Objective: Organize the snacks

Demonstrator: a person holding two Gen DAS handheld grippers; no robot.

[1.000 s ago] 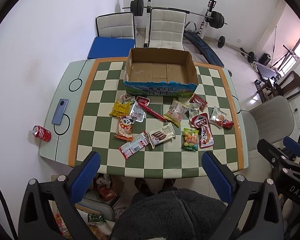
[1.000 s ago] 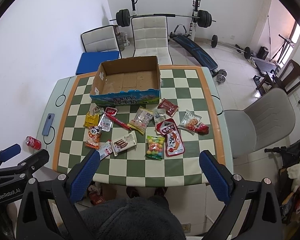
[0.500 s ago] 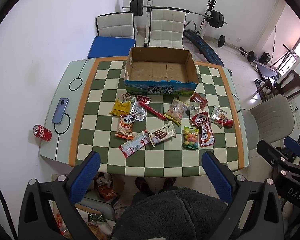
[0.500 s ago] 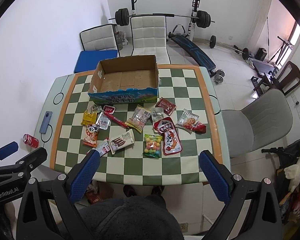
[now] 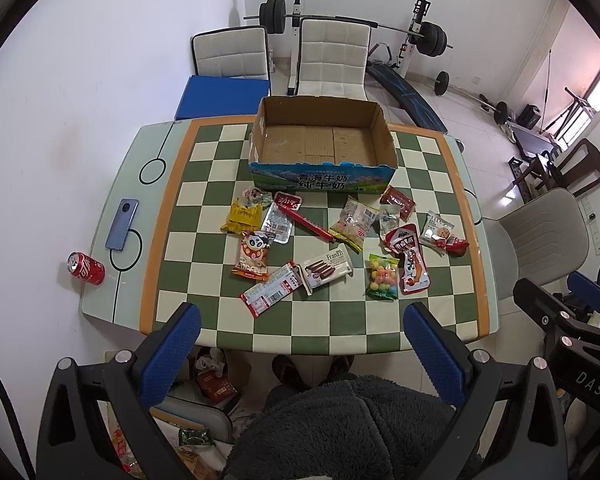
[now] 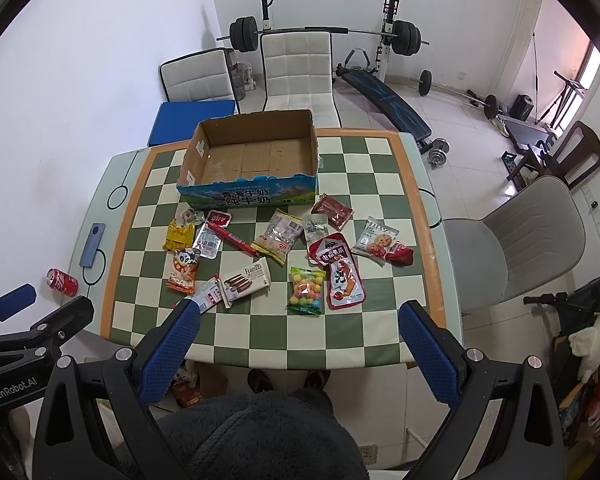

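An open, empty cardboard box (image 5: 384,148) (image 6: 314,148) stands at the far side of the checkered table (image 5: 204,324) (image 6: 380,184). Several snack packets lie in front of it: a yellow packet (image 5: 242,218), a panda packet (image 5: 254,256), a Franzzi wafer pack (image 5: 327,268) (image 6: 247,278), a candy bag (image 5: 383,276) (image 6: 307,290), a red pouch (image 6: 342,270) and a cookie packet (image 6: 374,238). My left gripper (image 5: 304,348) and right gripper (image 6: 300,344) hover open above the table's near edge, well short of the snacks, with nothing between their fingers.
A phone (image 5: 122,224) and a red cola can (image 5: 86,268) sit on the table's left margin. White chairs (image 5: 332,56) and a barbell rack stand behind the table, and a grey chair (image 6: 516,240) to its right. Dark fleece clothing (image 5: 352,428) fills the bottom of both views.
The right wrist view has drifted slightly. The snacks and the box have not moved, and both grippers have stayed open.
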